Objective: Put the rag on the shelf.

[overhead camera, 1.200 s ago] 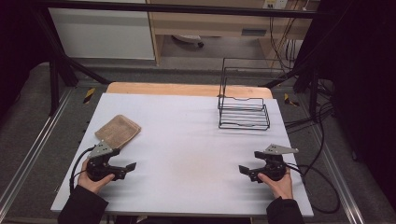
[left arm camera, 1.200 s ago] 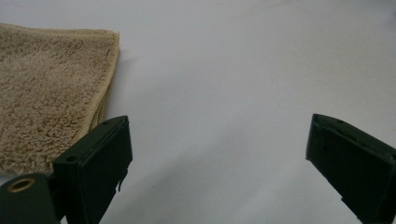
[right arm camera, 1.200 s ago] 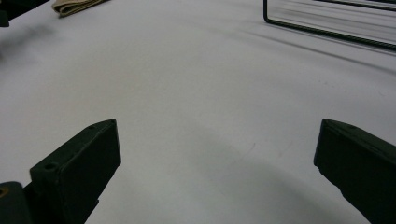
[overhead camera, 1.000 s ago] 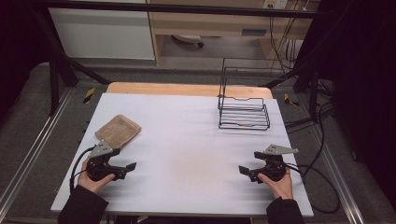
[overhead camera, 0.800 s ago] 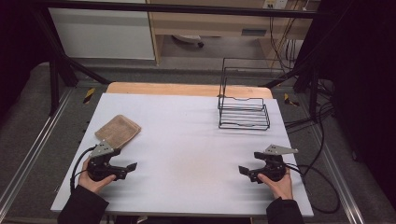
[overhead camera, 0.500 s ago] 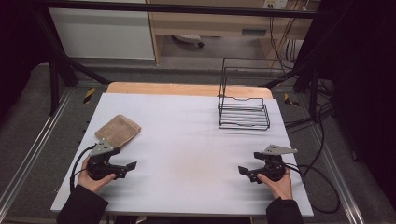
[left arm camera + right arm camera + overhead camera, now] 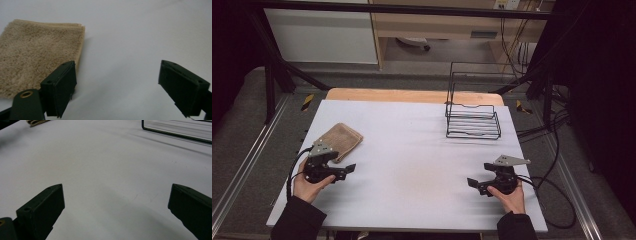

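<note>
We see a white table (image 7: 412,150) with a strip of bare wood along its far edge. On it lie a folded tan towel (image 7: 339,140) at the left and a black wire rack (image 7: 473,117) at the far right.

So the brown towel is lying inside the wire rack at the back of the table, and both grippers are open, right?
Not quite. The towel lies flat on the table near the left gripper, well apart from the wire rack, as the high view shows. Both grippers are indeed open; the right gripper is open too.
</note>
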Tool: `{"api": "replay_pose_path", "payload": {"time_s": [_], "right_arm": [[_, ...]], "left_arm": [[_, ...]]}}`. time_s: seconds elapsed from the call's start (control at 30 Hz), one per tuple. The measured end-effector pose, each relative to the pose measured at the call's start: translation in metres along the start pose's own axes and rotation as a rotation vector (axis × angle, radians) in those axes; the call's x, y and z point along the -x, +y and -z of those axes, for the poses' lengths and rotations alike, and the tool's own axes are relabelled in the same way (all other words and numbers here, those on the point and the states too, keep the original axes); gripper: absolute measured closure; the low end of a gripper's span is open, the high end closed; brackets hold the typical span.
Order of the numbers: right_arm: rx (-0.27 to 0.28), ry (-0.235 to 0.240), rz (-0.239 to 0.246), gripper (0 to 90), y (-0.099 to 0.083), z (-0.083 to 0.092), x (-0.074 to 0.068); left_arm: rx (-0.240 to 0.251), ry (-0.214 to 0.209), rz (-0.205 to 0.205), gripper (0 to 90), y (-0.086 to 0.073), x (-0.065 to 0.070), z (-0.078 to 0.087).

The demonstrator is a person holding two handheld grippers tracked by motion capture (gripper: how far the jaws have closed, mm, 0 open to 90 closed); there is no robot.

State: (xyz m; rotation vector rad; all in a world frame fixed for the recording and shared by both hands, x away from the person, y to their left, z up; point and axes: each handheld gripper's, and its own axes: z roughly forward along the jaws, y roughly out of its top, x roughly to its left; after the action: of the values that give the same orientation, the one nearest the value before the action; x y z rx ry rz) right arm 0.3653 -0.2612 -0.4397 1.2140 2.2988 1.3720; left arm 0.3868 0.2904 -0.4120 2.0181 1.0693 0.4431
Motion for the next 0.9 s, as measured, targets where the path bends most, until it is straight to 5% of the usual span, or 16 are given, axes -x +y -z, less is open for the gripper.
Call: {"api": "replay_pose_path", "payload": {"time_s": [0.3, 0.9], "right_arm": [[-0.011, -0.004, 0.005, 1.2, 0.0, -0.001, 0.0], [-0.021, -0.009, 0.009, 1.2, 0.0, -0.003, 0.0]], "left_arm": [[-0.01, 0.052, 0.028, 28.0, 0.013, -0.02, -0.005], [-0.111, 0.13, -0.044, 55.1, 0.015, -0.033, -0.051]]}}
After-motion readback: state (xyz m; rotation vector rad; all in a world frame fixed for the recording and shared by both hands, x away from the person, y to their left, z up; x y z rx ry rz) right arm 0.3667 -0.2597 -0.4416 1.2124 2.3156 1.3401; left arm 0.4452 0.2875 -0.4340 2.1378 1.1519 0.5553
